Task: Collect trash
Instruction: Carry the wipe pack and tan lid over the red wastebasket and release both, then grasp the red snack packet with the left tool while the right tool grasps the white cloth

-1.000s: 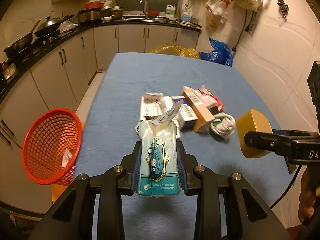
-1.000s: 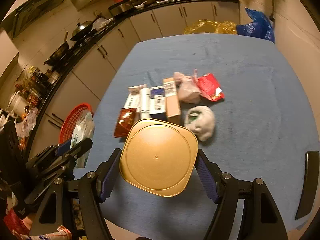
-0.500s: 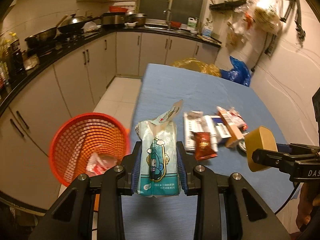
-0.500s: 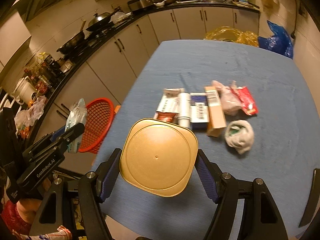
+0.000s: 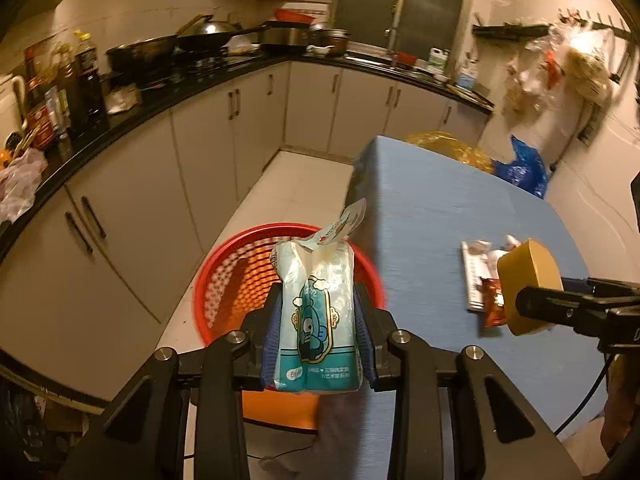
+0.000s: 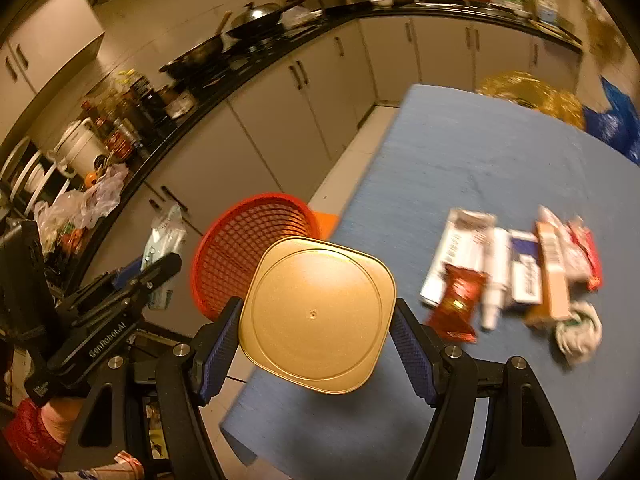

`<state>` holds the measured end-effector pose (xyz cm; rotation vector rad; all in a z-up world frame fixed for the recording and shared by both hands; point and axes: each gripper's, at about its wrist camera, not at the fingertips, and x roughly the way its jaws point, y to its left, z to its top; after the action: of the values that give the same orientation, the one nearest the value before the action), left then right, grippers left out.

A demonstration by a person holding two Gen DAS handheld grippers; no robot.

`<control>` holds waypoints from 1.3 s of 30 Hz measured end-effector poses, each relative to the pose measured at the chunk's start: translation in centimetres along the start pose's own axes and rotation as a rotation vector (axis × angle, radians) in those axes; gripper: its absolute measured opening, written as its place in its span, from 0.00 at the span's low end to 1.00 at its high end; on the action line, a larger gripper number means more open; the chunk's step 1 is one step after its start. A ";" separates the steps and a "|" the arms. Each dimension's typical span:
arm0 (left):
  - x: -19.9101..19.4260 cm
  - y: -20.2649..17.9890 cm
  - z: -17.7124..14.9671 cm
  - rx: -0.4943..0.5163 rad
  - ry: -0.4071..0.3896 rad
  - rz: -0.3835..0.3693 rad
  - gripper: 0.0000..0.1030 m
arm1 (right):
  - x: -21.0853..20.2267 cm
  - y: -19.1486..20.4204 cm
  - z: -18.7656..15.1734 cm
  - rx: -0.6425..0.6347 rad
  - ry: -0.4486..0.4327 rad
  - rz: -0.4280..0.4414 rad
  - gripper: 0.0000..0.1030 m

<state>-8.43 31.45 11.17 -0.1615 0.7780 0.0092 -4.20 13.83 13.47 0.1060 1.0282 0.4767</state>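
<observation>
My left gripper (image 5: pixel 317 344) is shut on a teal and white tissue pack (image 5: pixel 316 320) and holds it above the red mesh basket (image 5: pixel 236 284), which stands on an orange stool beside the table. My right gripper (image 6: pixel 316 340) is shut on a gold square container (image 6: pixel 316 316) over the table's near left corner; the container also shows in the left wrist view (image 5: pixel 528 284). The basket (image 6: pixel 248 252) lies just beyond it. Several wrappers and boxes (image 6: pixel 516 272) lie in a row on the blue table (image 6: pixel 480 152).
Kitchen cabinets and a black counter with pots and bottles (image 5: pixel 132 64) run along the left and back. A yellow bag (image 5: pixel 444 148) and a blue bag (image 5: pixel 520 168) sit beyond the table's far end. White floor tiles (image 5: pixel 296 184) lie between table and cabinets.
Both grippers have swung left, off the table's middle toward the basket. The tissue pack is now over the basket. The gold container has moved to the table's left edge.
</observation>
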 end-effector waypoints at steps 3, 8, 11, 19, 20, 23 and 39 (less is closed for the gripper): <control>0.5 1.6 -0.1 -0.015 0.008 0.012 0.31 | 1.5 1.6 1.1 -0.029 0.012 0.012 0.75; 2.3 3.4 0.2 -0.035 0.039 0.015 0.32 | 4.5 3.3 3.3 -0.034 0.048 0.043 0.75; 3.5 4.2 0.1 -0.054 0.064 0.008 0.33 | 6.2 3.7 4.3 -0.036 0.069 0.046 0.75; 6.0 5.1 0.1 -0.081 0.103 0.000 0.35 | 9.7 3.8 6.1 -0.044 0.119 0.031 0.75; 6.1 5.0 0.1 -0.081 0.103 -0.006 0.36 | 9.9 3.9 6.2 -0.041 0.126 0.037 0.76; 6.2 5.0 0.2 -0.090 0.098 -0.006 0.46 | 10.6 4.1 6.5 -0.034 0.134 0.045 0.76; 3.1 4.4 0.1 -0.120 0.047 0.002 0.65 | 4.6 2.4 4.3 0.022 0.035 0.043 0.80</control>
<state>-6.44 35.69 8.42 -0.2755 0.8246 0.0546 0.62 18.51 12.73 0.1401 1.0674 0.5075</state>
